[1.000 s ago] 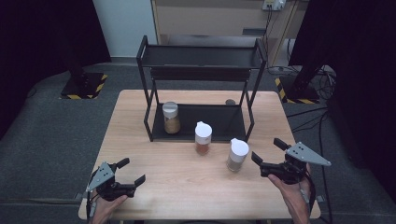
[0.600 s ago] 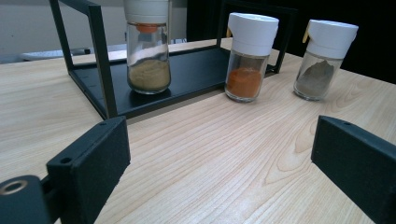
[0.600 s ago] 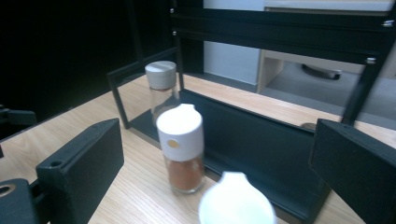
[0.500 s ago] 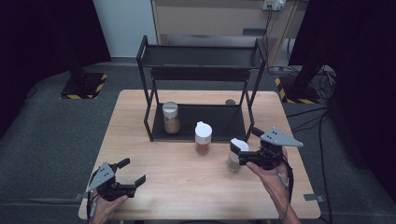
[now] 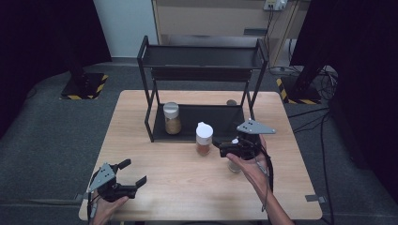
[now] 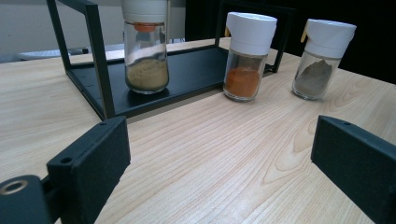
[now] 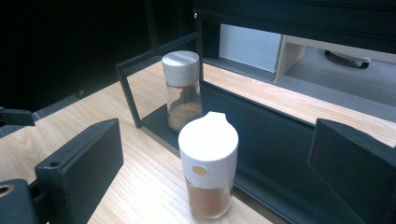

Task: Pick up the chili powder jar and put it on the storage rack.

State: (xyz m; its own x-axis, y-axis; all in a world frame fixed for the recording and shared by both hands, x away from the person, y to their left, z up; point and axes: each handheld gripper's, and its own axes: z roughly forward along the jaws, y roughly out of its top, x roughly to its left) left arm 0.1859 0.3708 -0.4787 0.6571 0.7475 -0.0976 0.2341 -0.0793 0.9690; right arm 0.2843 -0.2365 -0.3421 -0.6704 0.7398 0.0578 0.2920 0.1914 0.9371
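A black two-tier rack [image 5: 155,101] stands at the table's back middle. On its lower shelf is a tan-spice jar [image 5: 172,118] with a pale lid. In front of the shelf, an orange-spice jar [image 5: 204,138] with a white cap stands on the table. My right gripper [image 5: 219,147] is open just right of it and points at it; in the right gripper view the orange-spice jar [image 7: 208,172] stands upright ahead of the wide-apart jaws. A grey-spice jar [image 5: 233,167] is mostly hidden under my right hand. My left gripper [image 5: 133,172] is open at the front left, holding nothing.
The wooden table [image 5: 141,140] has bare surface between the two grippers. In the left gripper view, the tan-spice jar [image 6: 145,51], orange-spice jar [image 6: 245,56] and grey-spice jar [image 6: 322,58] stand in a row. A small dark round thing [image 5: 231,102] lies behind the rack.
My right gripper has moved left from the table's right side, passing over the grey-spice jar, and now faces the orange-spice jar. The left gripper has not moved.
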